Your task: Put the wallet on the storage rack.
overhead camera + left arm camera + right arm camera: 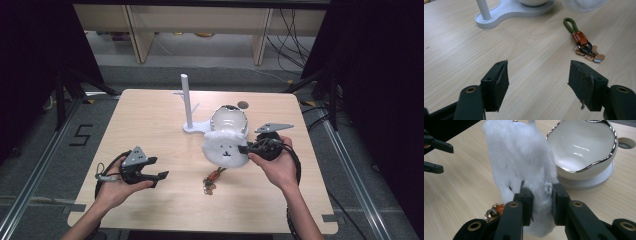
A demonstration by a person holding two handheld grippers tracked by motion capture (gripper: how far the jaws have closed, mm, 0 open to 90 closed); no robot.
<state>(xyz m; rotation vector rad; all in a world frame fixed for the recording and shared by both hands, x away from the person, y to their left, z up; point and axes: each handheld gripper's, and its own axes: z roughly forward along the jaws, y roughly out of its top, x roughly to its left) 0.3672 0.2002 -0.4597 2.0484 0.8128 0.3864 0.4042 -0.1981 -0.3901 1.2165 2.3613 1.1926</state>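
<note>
Right tongs clamp plush, beside bowl, L tongs wide

Bright overhead light, dark bg edges – soft shadows, slight blur

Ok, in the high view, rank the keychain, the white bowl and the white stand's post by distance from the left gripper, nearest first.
From the left gripper:
1. Keychain, just to its right, near table edge.
2. White bowl, farther right and back.
3. Stand's post, farthest back, mid-table.
</note>
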